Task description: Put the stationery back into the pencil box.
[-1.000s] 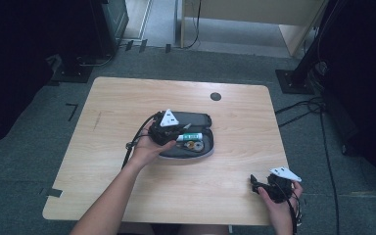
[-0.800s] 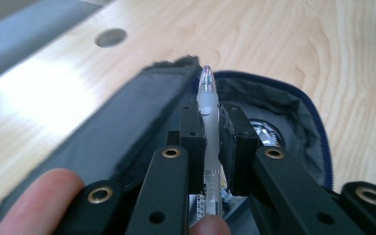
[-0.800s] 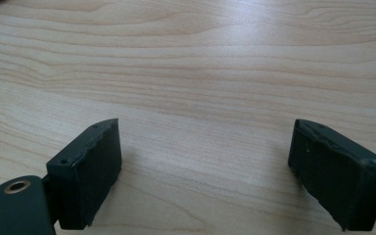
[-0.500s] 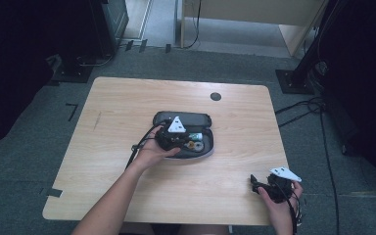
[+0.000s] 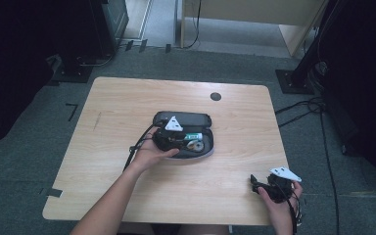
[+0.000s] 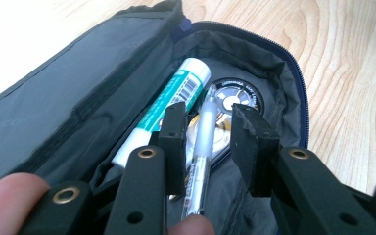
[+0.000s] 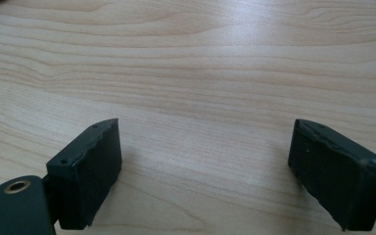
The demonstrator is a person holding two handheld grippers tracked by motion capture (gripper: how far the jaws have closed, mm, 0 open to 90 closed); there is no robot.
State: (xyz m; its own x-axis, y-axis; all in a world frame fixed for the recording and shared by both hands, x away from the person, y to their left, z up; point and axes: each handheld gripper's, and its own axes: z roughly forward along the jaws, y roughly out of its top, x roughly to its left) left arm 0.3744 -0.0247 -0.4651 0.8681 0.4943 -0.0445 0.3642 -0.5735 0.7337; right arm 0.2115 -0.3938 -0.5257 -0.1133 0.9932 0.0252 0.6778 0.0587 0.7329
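Silver pen (image 6: pixel 203 147), light, stiff and likely slippery, lies inside the open pouch (image 6: pixel 78 107) between the left claw's (image 6: pixel 208 142) parted jaws, best gripped mid-barrel.

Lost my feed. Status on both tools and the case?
Left tool open, jaws astride pen inside open case. Right tool open, idle over bare table. Glue stick crowds pen.

A pen (image 6: pixel 201 147) lies in the open case (image 6: pixel 78 98), beside a tube (image 6: pixel 171 105), mid-table (image 5: pixel 127 98).
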